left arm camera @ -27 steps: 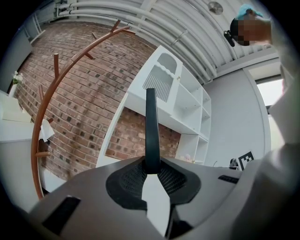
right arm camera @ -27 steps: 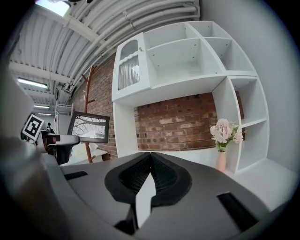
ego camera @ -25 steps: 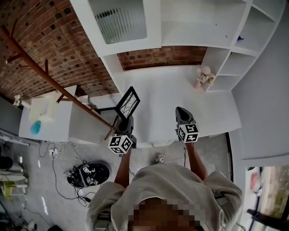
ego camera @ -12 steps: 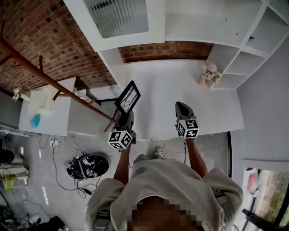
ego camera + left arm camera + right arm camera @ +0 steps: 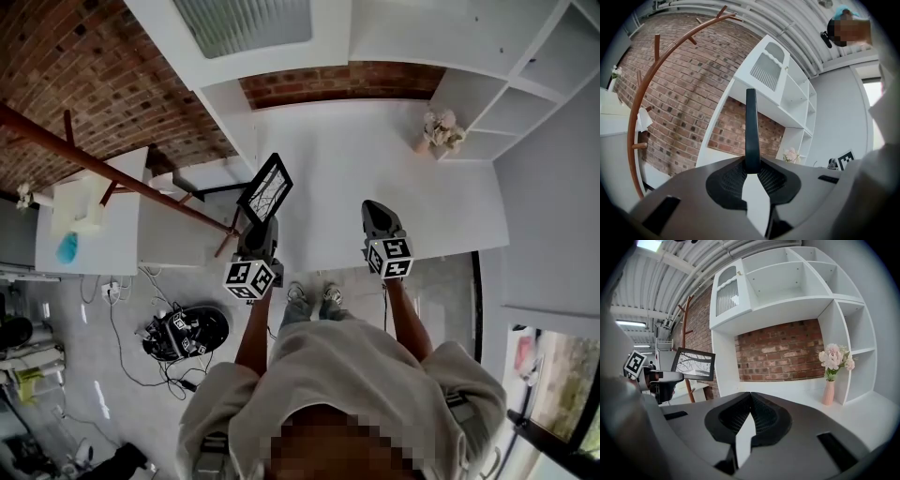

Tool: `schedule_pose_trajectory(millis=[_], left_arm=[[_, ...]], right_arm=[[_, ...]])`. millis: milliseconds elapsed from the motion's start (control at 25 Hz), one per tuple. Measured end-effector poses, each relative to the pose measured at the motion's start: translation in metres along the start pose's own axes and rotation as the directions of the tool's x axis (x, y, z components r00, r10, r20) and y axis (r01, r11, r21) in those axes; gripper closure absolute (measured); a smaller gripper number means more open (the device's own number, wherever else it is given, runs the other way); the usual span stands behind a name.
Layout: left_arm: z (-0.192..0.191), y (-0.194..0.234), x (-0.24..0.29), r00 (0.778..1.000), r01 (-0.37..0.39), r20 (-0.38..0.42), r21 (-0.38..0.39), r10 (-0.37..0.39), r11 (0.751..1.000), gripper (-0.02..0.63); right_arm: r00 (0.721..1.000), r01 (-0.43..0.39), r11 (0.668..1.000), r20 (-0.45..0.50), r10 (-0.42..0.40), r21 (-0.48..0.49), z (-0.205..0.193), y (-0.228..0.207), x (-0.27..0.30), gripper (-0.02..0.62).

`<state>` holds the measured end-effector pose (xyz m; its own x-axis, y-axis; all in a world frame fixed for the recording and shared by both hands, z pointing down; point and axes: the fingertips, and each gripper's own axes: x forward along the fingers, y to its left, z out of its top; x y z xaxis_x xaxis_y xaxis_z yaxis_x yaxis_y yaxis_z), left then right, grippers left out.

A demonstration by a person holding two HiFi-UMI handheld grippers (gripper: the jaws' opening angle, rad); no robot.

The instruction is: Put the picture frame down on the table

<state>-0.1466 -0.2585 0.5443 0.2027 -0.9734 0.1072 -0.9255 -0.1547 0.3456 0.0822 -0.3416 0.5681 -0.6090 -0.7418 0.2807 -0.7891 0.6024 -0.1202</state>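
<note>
Head view looks steeply down on a person standing at the front edge of a white desk (image 5: 375, 169) with a gripper in each hand. The left gripper (image 5: 261, 223) holds the picture frame (image 5: 265, 187) by its lower edge, over the desk's left edge near the front left corner. The frame is black with a branch-like drawing inside, it tilts, and the right gripper view shows it raised clear of the desk top. In the left gripper view the jaws are clamped on the frame's dark edge, which stands up thin and upright between the pads. The right gripper (image 5: 375, 208) hangs over the front edge, well apart from the frame, its jaws closed together with nothing between them. A pink vase of flowers (image 5: 439, 131) stands at the back right corner.
</note>
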Motion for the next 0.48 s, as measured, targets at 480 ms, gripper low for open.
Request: schedule_pose_trajectory(millis=[480], left_arm=[[-0.01,0.04,-0.009,0.998,0.039,-0.047,-0.033,-0.04,0.999,0.534]], right_arm=[[0.998,0.041,0.999,-0.044,-0.042,-0.017,-0.016,0.041,0.016,0.571]])
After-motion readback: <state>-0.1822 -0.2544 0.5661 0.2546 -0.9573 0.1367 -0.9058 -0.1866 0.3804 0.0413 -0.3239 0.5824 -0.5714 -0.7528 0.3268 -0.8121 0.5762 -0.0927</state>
